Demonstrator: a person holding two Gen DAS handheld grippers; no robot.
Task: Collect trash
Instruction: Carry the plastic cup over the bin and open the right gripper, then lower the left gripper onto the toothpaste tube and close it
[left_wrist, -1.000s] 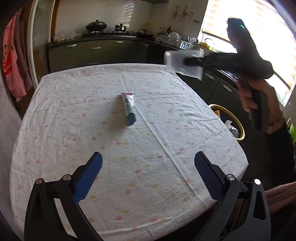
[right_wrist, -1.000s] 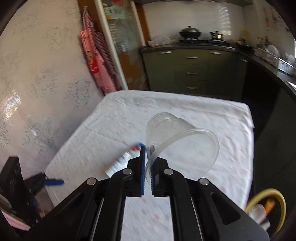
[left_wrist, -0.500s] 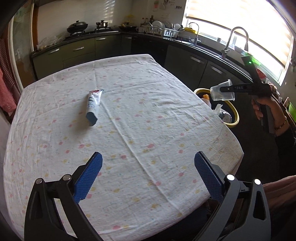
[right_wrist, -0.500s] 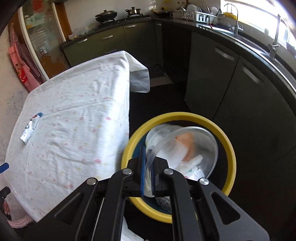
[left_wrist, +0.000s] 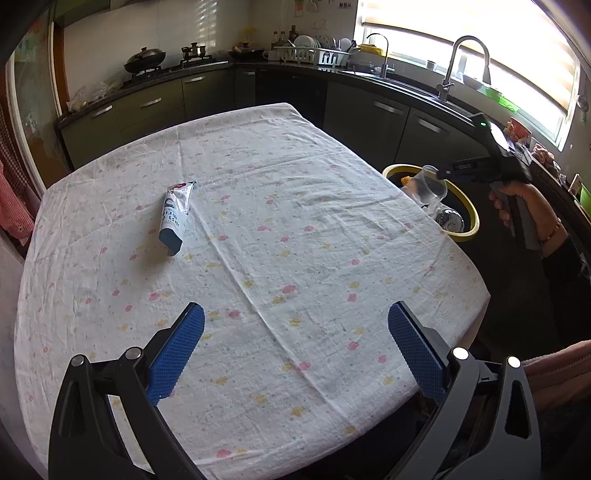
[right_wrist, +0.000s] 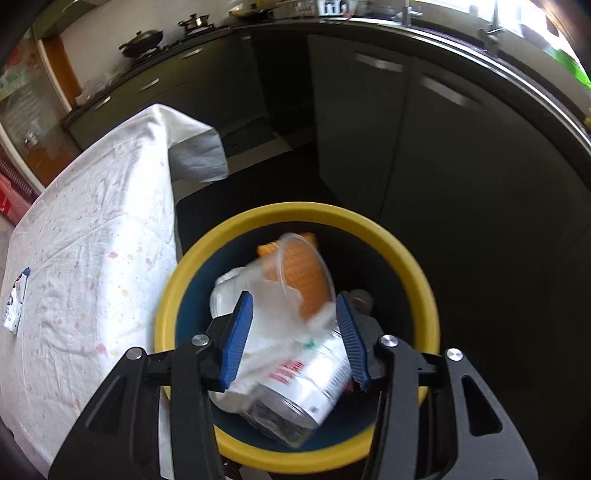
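The table (left_wrist: 258, 240), under its flowered white cloth, carries only one piece of rubbish: a squeezed tube (left_wrist: 174, 216) lying flat toward the far left side. Beside the table's right edge stands the yellow-rimmed bin (right_wrist: 295, 218), already holding a crushed can (right_wrist: 295, 391), white wrappers and something orange. Above it the right gripper (right_wrist: 295, 332) hangs with its jaws parted wide and nothing between the pads; the clear plastic cup (right_wrist: 303, 273) is blurred just beyond them and seems to be dropping into the bin, though the blur leaves that unsure. The left gripper (left_wrist: 295, 347) is spread wide and empty over the table's near edge. So the cup looks nearly done; the tube remains.
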